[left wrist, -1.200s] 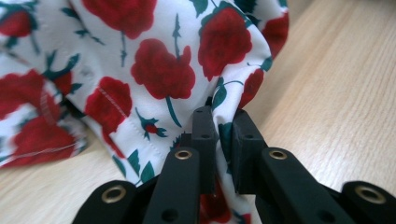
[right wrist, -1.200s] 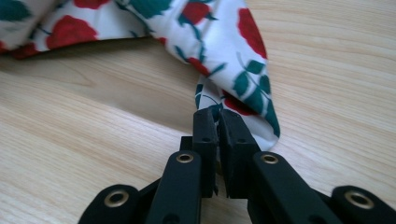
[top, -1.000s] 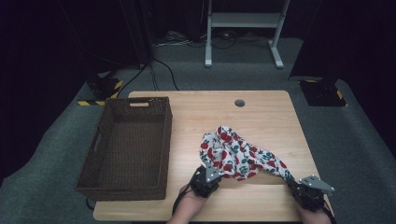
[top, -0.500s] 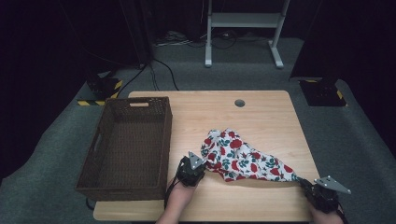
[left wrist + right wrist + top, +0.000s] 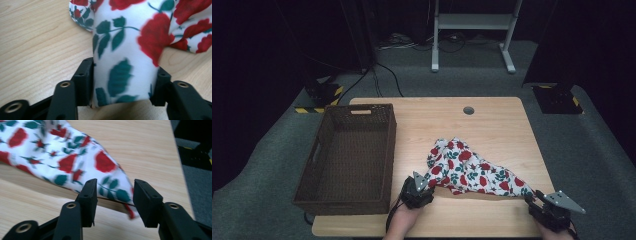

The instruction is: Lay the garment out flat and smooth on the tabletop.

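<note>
you are at the near edge of a light wooden table (image 5: 492, 125), holding a gripper in each hand. a white cloth printed with red roses and green leaves (image 5: 467, 170) lies on the table's near right part, bunched higher at its left end and stretched out flat toward the near right corner. your left gripper (image 5: 421, 186) sits at the cloth's near left end, just right of the basket. in the left gripper view a fold of the cloth (image 5: 125, 67) fills the gap between the two black jaws, and both jaws press against it, so this gripper is clamped on the cloth. your right gripper (image 5: 532, 199) is at the table's near right corner, at the cloth's pointed tip. in the right gripper view its jaws stand apart with the tip of the cloth (image 5: 110, 187) lying in the gap between them; the picture is blurred, and the jaws seem not to be squeezing the fabric. a dark brown woven basket (image 5: 319, 190) stands on the left side of the table, well apart from the right gripper, with a handle slot in its far wall. a small round hole (image 5: 468, 110) is in the table near its far edge.
</note>
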`<state>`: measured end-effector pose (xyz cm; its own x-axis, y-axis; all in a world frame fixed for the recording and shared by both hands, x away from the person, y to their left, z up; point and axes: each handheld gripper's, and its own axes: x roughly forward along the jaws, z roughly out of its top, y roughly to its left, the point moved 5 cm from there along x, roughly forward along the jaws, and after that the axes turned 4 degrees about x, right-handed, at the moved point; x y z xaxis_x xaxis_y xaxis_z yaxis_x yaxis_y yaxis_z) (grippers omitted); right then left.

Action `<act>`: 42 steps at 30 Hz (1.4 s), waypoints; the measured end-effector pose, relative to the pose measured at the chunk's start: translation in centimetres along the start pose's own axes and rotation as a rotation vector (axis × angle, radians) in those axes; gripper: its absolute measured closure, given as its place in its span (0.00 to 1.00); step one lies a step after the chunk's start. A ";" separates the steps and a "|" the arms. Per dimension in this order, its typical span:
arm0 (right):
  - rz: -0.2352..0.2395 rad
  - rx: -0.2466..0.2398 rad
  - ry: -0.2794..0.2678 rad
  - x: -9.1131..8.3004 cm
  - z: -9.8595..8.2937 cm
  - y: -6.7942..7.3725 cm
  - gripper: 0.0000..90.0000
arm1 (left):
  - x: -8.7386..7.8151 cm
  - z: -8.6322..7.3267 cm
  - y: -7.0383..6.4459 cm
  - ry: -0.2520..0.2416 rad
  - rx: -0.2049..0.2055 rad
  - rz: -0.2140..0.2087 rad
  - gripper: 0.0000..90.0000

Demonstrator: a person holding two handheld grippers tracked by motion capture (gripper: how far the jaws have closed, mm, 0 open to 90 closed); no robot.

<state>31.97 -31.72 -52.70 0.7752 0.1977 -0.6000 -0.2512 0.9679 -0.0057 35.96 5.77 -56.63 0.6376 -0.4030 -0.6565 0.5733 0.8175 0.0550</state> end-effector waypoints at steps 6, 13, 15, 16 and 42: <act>0.057 -0.042 -0.001 0.9 1.0 3.2 0.56 | -0.2 -0.1 -0.2 -0.002 0.024 -0.026 0.47; 0.089 -0.064 0.038 2.9 1.4 5.6 0.55 | -0.2 -0.2 -0.2 -0.002 0.021 -0.027 0.48; 0.099 -0.077 0.054 3.5 1.5 6.3 0.55 | -0.2 -0.2 -0.2 -0.001 0.019 -0.024 0.47; 0.102 -0.082 0.063 3.9 1.5 6.5 0.55 | -0.2 -0.2 -0.2 -0.001 0.017 -0.023 0.47; 0.172 -0.108 0.011 0.9 5.2 7.3 0.98 | -0.3 -0.2 -0.1 -0.004 0.007 -0.019 0.51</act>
<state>33.82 -23.64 -49.15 0.7094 0.3563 -0.6081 -0.4404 0.8977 0.0124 35.62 5.89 -56.64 0.6289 -0.4198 -0.6544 0.5886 0.8070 0.0479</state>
